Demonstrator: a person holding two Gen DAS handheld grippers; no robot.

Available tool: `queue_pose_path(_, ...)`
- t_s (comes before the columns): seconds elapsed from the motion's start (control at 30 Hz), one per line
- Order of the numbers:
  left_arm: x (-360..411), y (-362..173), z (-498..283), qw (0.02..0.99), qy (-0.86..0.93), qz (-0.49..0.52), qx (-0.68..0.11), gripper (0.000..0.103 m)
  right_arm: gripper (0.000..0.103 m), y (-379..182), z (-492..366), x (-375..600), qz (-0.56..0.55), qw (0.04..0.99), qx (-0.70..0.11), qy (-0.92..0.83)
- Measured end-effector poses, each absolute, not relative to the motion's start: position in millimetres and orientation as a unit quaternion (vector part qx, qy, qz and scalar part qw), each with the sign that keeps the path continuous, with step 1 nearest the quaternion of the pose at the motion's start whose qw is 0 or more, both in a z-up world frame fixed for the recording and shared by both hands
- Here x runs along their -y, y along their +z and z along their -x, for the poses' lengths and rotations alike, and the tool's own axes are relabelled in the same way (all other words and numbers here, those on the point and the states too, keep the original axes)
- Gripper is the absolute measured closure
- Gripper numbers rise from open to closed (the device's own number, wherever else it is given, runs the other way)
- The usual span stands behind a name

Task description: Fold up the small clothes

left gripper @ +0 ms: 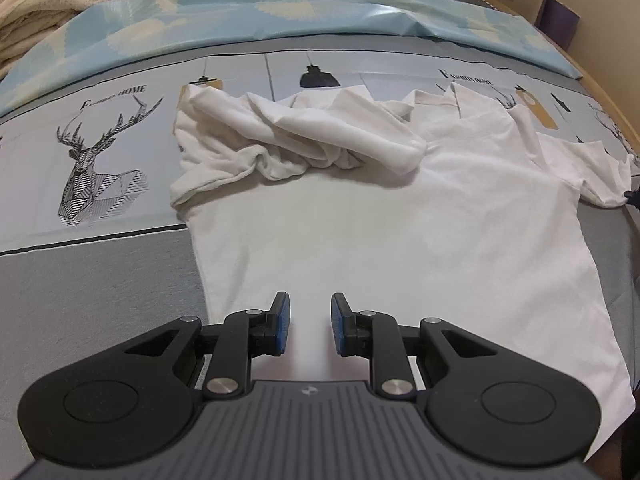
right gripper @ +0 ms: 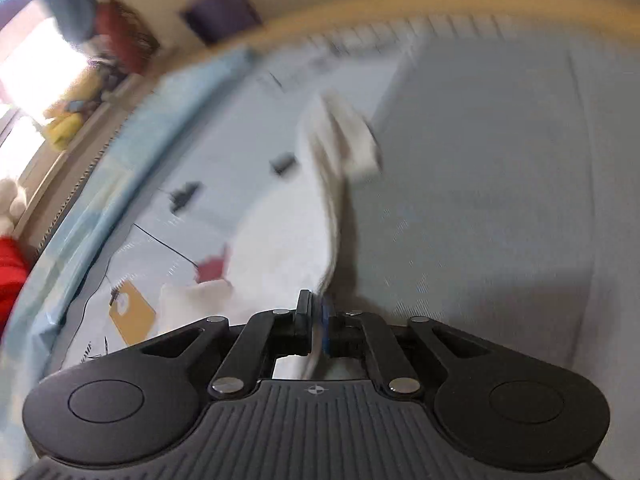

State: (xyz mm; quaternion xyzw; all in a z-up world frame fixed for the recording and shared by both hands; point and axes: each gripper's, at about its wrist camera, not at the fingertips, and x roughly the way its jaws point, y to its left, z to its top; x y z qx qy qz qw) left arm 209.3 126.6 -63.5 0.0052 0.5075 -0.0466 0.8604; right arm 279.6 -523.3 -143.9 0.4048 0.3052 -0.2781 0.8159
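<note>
Left wrist view: white T-shirt (left gripper: pixel 400 216) lies on the printed bedsheet (left gripper: pixel 100 140), lower body spread fairly flat, far portion bunched. 1 sleeve region is rolled into a thick wad (left gripper: pixel 280 136) lying across the chest area; the other sleeve (left gripper: pixel 600 172) lies out flat toward the right edge. Left gripper (left gripper: pixel 310 328) hovers over the shirt near its left side edge, jaws spread with a clear gap, blue pads (left gripper: pixel 282 324) holding nothing. Cannot tell whether the fingertips touch the fabric.

Right wrist view: heavily motion-blurred. Right gripper (right gripper: pixel 316 322) has jaws pressed together on a fold of the white shirt (right gripper: pixel 288 240); the cloth runs up and away from the pinch as a raised ridge, a sleeve-like flap (right gripper: pixel 352 136) at the far end. Grey bedsheet (right gripper: pixel 500 160) to the right. A small red patch (right gripper: pixel 212 268) sits beside the cloth; identity unclear.

Judgement: a side fold seems to be in progress, right hand carrying 1 edge.

Risks:
1. Thin pinch. If only 1 layer is gripped, a fast swing could pull it free, or drag the whole shirt instead of folding it.
2. Left gripper is not anchoring anything, so the body may slide on the smooth sheet.
3. The bunched wad, if folded over unflattened, would leave a lumpy, skewed fold.
</note>
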Motion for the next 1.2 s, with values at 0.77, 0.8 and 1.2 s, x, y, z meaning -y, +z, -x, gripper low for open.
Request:
queue_pose_path(0.77, -107.7, -64.3, -220.2, 0.854, -0.045, -0.023, -0.518, 0.079, 0.100, -111.8, -293.8, 600.7, -0.296, 0.918, -0.069, -0.255)
queue_pose_path(0.8, -106.7, -64.5, -220.4, 0.854, -0.046, -0.023, -0.518, 0.079, 0.100, -110.5, -290.2, 601.5, -0.285, 0.919, -0.064, -0.264)
queue_pose_path(1.2, -103.5, -63.3, -215.7, 0.855, -0.048, -0.022, -0.516, 0.079, 0.099, -154.7, -263.4, 648.2, -0.339, 0.831, -0.177, -0.404)
